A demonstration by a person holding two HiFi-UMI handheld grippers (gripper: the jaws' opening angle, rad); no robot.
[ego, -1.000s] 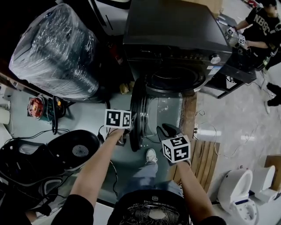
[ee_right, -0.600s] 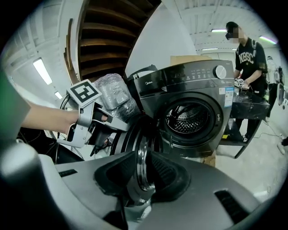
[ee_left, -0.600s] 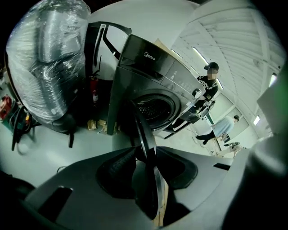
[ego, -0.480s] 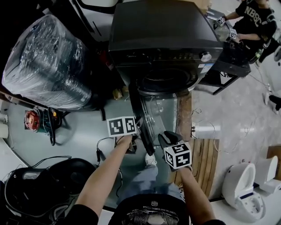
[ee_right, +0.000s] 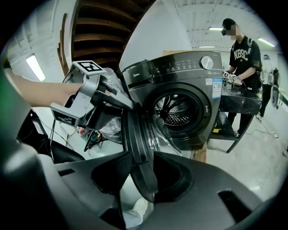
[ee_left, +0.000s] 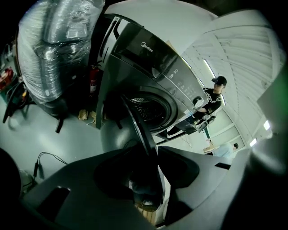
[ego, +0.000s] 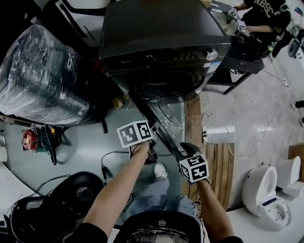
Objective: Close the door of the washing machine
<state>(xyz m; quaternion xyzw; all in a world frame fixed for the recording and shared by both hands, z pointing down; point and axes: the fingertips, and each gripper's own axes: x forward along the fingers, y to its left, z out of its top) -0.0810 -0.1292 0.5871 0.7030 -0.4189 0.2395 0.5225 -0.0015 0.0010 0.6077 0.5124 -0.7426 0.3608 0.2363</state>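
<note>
Plastic-wrapped bundle [ego: 42, 71] sits off to the left, next to the dark washing machine [ego: 161, 33]. My left gripper [ee_left: 150, 166] has its jaws pinched on the near edge of the door [ego: 161, 128]. The door's about half open, sticking out toward me at an angle from the left side of the drum opening. It has a thick dark rim and a bulging clear glass bowl. My right gripper [ee_right: 141, 173] is clamped on that same rim, just right of the left one. Another person [ego: 263, 14] stands far right.
</note>
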